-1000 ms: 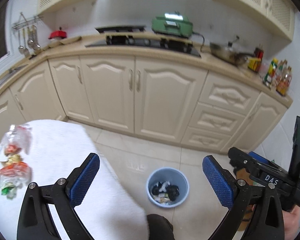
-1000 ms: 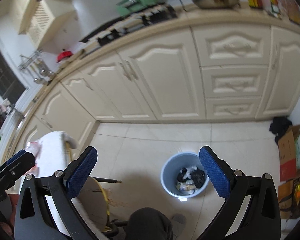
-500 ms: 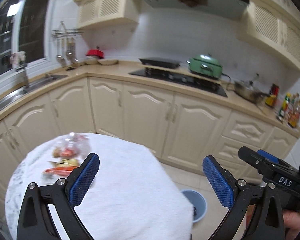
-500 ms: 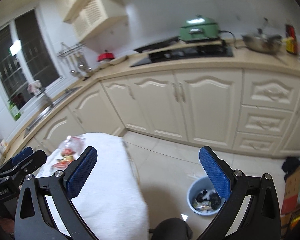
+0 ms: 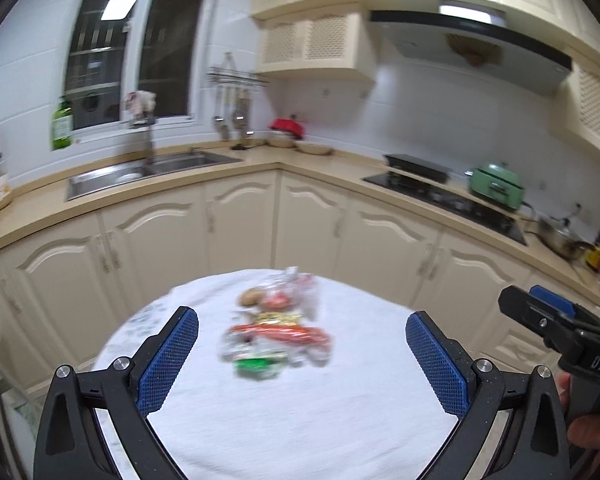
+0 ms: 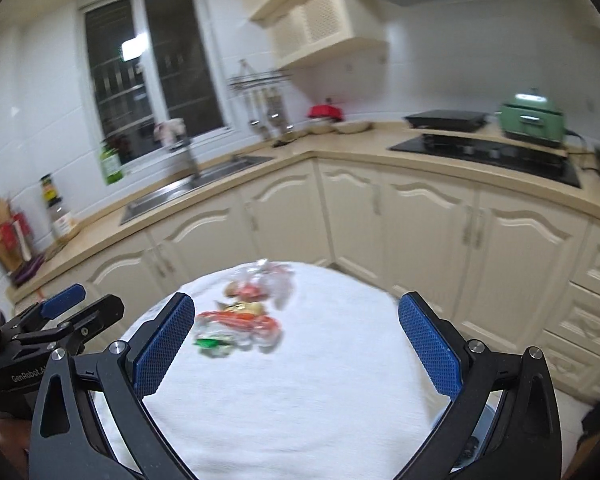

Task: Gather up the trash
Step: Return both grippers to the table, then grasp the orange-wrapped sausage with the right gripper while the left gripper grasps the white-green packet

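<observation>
Trash wrappers (image 5: 274, 330) lie on the table (image 5: 300, 420), centred ahead of both spread, empty grippers, seemingly lined up for pickup.

Your round white-clothed table (image 5: 320, 420) carries blurred plastic wrappers (image 5: 276, 332), lying ahead between your left fingers (image 5: 168, 360), nearer the left one.

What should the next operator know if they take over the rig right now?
Left gripper: open, empty, aimed at the table.
Right gripper: open, empty, aimed likewise.
Trash: a blurred pile of clear wrappers lies on the white-clothed round table, beyond both grippers' fingertips.
Bin: only a sliver of blue rim shows past the table's right edge in the right wrist view.
Done: nothing of this pile grasped.
Left: pick up the wrappers, carry them to the bin.
</observation>
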{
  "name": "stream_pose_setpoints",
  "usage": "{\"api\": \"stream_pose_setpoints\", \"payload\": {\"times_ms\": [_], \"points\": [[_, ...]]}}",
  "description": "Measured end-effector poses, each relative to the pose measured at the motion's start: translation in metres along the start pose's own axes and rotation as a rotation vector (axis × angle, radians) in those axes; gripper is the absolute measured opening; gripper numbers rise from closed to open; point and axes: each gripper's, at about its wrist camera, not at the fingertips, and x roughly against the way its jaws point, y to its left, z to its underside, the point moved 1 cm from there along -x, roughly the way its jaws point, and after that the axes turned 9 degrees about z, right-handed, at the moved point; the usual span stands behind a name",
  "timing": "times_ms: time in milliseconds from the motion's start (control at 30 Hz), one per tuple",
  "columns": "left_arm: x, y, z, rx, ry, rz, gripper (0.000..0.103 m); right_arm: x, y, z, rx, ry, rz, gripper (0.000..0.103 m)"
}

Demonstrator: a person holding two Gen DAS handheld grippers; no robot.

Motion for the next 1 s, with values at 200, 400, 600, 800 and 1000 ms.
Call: {"api": "stream_pose_setpoints", "payload": {"times_ms": [200,400,600,800,1000], "points": [[0.012,0.019,0.011,0.044,0.017,-0.069,0.102,-0.03,0.041,0.011,0.049,0.064,-0.054,0.103],[-0.001,0.034,0.007,0.078,0.051,-0.101,0.102,-0.064,0.06,0.022,0.095,0.136,-0.065,0.103],[-0.037,0.045,-0.002,0.097,0.102,-0.108,0.102,-0.109,0.069,0.035,0.147,0.224,-0.087,0.102],[-0.094,0.067,-0.018,0.113,0.154,-0.117,0.102,-0.154,0.077,0.04,0.219,0.286,-0.135,0.088],[-0.151,0.083,-0.02,0.126,0.215,-0.145,0.102,-0.212,0.09,0.045,0.317,0.356,-0.191,0.08]]}}
